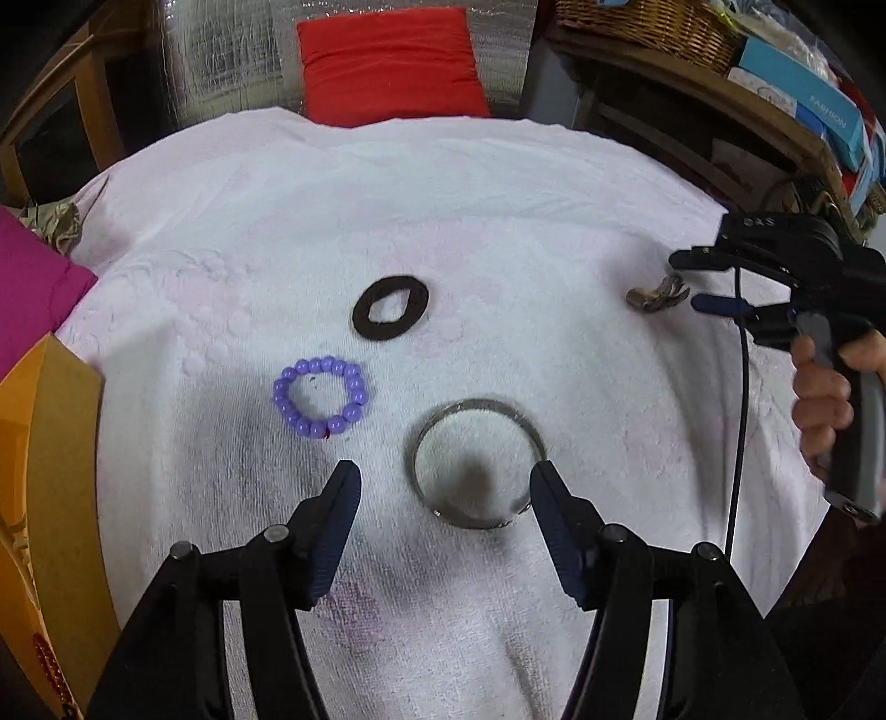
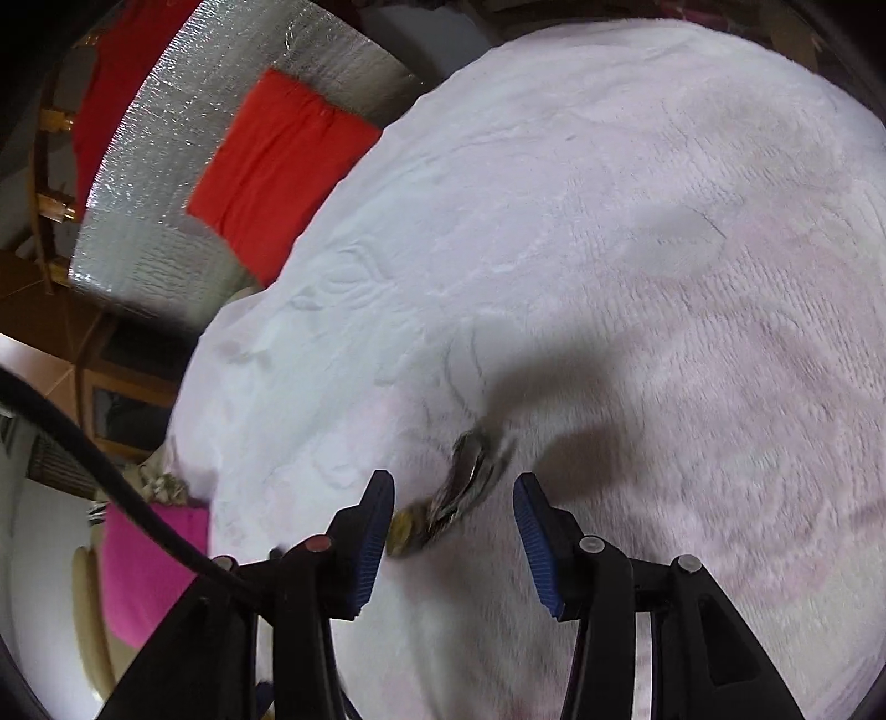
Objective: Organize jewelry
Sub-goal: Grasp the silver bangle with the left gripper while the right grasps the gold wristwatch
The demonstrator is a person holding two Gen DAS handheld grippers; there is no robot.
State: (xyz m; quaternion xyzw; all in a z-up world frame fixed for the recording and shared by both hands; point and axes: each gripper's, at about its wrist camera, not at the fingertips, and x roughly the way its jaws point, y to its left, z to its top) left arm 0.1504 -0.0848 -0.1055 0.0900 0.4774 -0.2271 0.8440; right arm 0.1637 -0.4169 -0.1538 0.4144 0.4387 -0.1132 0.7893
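On the white towel (image 1: 498,221) lie a purple bead bracelet (image 1: 320,396), a black hair tie (image 1: 390,306), a silver bangle (image 1: 477,463) and a small brass-and-grey metal piece (image 1: 657,295). My left gripper (image 1: 446,479) is open just above the towel, its right finger at the bangle's near right rim. My right gripper (image 1: 689,281) is open at the far right, next to the metal piece. In the right wrist view the metal piece (image 2: 457,498) lies blurred between the open fingers of my right gripper (image 2: 454,493), touching neither clearly.
An orange box (image 1: 39,498) stands at the left edge, with a magenta cloth (image 1: 33,288) behind it. A red cushion (image 1: 387,61) lies past the towel's far edge. A shelf with a wicker basket (image 1: 648,22) and boxes is at the back right.
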